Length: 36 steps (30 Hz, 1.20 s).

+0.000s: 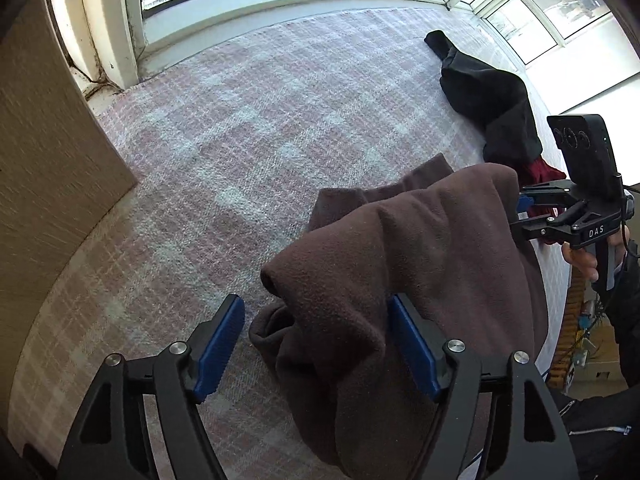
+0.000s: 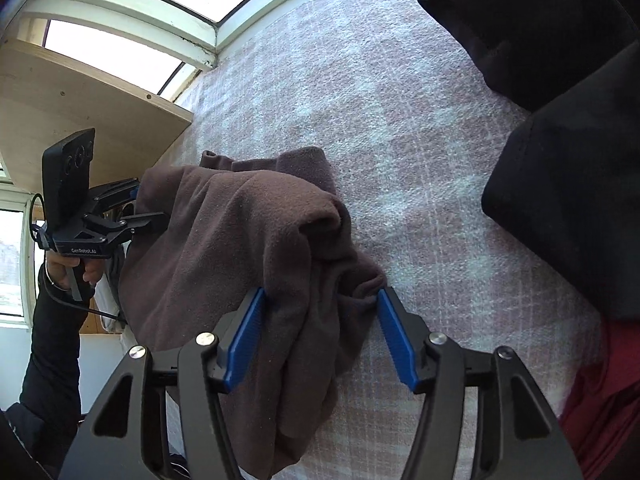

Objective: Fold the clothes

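Observation:
A brown fleece garment (image 1: 400, 272) lies bunched near the front edge of a plaid-covered surface (image 1: 224, 140). My left gripper (image 1: 316, 344) is open, its blue pads either side of a fold of the brown fleece, with cloth draped over the right finger. My right gripper (image 2: 320, 336) is open too, with the brown fleece (image 2: 248, 248) between its blue pads. Each gripper shows in the other's view: the right gripper (image 1: 520, 212) at the garment's far side, the left gripper (image 2: 140, 204) likewise, both with tips hidden by cloth.
A black garment (image 1: 492, 100) lies on the plaid cover at the right, with a dark red garment (image 1: 540, 172) beside it; both show in the right wrist view, the black one (image 2: 560, 120) and the red one (image 2: 608, 392). A wooden panel (image 1: 48, 160) stands left. Windows run along the back.

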{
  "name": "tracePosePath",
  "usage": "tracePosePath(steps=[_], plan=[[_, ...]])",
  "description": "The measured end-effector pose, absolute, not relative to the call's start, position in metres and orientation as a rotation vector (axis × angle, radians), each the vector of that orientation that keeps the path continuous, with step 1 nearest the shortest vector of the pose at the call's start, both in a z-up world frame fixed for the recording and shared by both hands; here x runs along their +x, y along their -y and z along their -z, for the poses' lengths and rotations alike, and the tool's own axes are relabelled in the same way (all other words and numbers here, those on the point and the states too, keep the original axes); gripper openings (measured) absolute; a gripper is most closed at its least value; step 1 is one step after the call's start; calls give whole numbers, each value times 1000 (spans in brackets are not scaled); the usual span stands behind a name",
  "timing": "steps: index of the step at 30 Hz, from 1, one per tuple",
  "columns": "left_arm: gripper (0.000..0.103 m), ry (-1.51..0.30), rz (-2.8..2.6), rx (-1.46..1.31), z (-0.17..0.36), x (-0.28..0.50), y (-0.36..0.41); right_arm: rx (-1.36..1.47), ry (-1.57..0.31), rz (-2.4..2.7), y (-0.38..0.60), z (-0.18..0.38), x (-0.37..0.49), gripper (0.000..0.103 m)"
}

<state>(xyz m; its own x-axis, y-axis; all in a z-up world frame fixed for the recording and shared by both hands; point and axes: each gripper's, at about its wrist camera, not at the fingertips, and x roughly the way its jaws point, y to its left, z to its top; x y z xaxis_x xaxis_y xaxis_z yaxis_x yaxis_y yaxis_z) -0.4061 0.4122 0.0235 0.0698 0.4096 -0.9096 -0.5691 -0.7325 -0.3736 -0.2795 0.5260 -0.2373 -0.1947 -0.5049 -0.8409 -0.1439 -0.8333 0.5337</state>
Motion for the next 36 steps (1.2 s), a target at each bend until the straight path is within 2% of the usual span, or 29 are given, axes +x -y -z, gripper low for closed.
tracePosePath(steps=[8,9,10,12,13,20,27,32,34,36], plan=[[79,-172,-1772,-1504,-23,-415,-432,1681,850,2081,-533,242,-283,59],[68,-178,-1773,-1484,-24,-415,-436,1671,834,2083,-532,242,-283,57],[37,-164,-1757,-1476,-23,-415,-439,1669,811,2091,-530,242,-283,49],[30,-75,-1712,-1507,-22,-417,-440,1677,816,2085,-528,242,-283,37],[27,-93,-1717,-1491,-25,-414,-440,1680,822,2081,-528,242,-282,35],[22,-169,-1771,-1389,-58,-390,-428,1631,720,2150,-517,210,-274,28],[22,-202,-1846,-1244,-129,-370,-411,1520,539,2260,-498,151,-260,27],[22,-287,-1945,-1012,-202,-320,-396,1346,218,2444,-476,83,-237,26],[22,-295,-1930,-966,-205,-288,-393,1287,78,2499,-466,77,-216,26],[22,-301,-1888,-967,-186,-248,-391,1286,36,2509,-461,90,-191,26]])
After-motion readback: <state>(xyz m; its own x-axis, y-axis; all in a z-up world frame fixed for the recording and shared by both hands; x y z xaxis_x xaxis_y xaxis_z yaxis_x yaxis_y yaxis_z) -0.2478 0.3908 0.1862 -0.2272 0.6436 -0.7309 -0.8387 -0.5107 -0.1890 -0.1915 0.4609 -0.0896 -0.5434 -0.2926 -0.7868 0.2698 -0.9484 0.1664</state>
